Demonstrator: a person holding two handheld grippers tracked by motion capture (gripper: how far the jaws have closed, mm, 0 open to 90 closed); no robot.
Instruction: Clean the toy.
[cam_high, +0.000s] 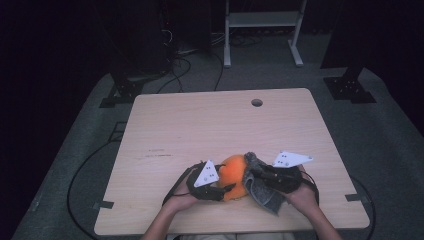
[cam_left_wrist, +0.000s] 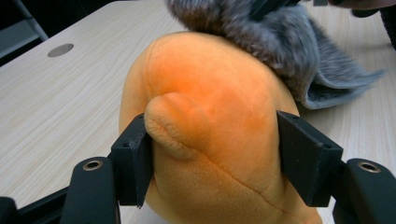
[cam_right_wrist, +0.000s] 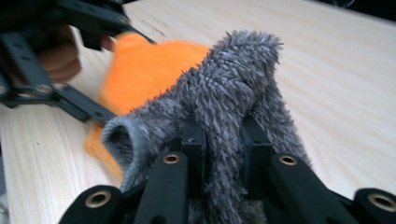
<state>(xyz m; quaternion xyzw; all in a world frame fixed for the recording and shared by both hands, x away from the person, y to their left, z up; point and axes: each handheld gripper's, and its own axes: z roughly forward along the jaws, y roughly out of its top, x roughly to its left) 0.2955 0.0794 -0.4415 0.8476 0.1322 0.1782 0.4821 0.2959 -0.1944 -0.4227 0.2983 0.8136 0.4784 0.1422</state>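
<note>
An orange plush toy (cam_high: 233, 175) rests on the wooden table (cam_high: 200, 125) near its front edge. My left gripper (cam_high: 227, 189) comes in from the left, and its two jaws press into the toy's sides (cam_left_wrist: 219, 107), shut on it. A grey furry cloth (cam_high: 265, 195) drapes over the toy's right side and hangs down to the table. My right gripper (cam_high: 255, 175) is shut on a bunched fold of that cloth (cam_right_wrist: 233, 84), with the fur squeezed between its black fingers (cam_right_wrist: 194, 140). The orange toy (cam_right_wrist: 144, 65) shows just behind the cloth.
A round cable hole (cam_high: 257, 102) sits near the table's far edge. Bare wood stretches across the table's far half. Beyond the table stand a white frame (cam_high: 262, 20) and black stand bases (cam_high: 350, 90), with cables on the grey floor.
</note>
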